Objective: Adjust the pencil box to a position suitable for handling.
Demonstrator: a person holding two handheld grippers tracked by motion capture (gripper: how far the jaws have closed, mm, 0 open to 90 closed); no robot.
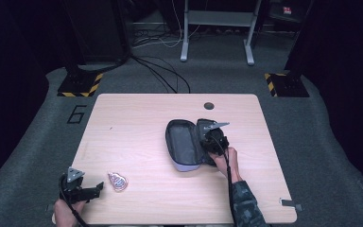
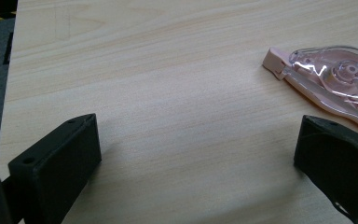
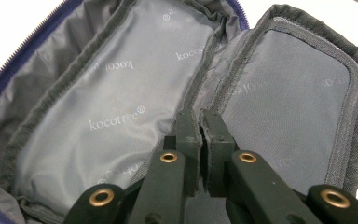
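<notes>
An open dark pencil case (image 1: 183, 144) with grey lining (image 3: 112, 93) lies right of the table's middle, both halves spread flat. My right gripper (image 1: 212, 141) hangs over its right half. Its jaws stand together (image 3: 200, 122) at the fold between the two halves, and I cannot tell whether any fabric is pinched. A pink, clear correction tape dispenser (image 1: 117, 181) (image 2: 335, 79) lies near the front left. My left gripper (image 1: 93, 190) (image 2: 196, 135) rests just left of it, open, with bare wood between its fingers.
The light wooden table (image 1: 137, 123) has a dark round hole (image 1: 209, 105) near its far edge. A grey clip (image 1: 290, 204) sits at the front right corner. Cables and stand legs (image 1: 216, 28) lie on the floor beyond.
</notes>
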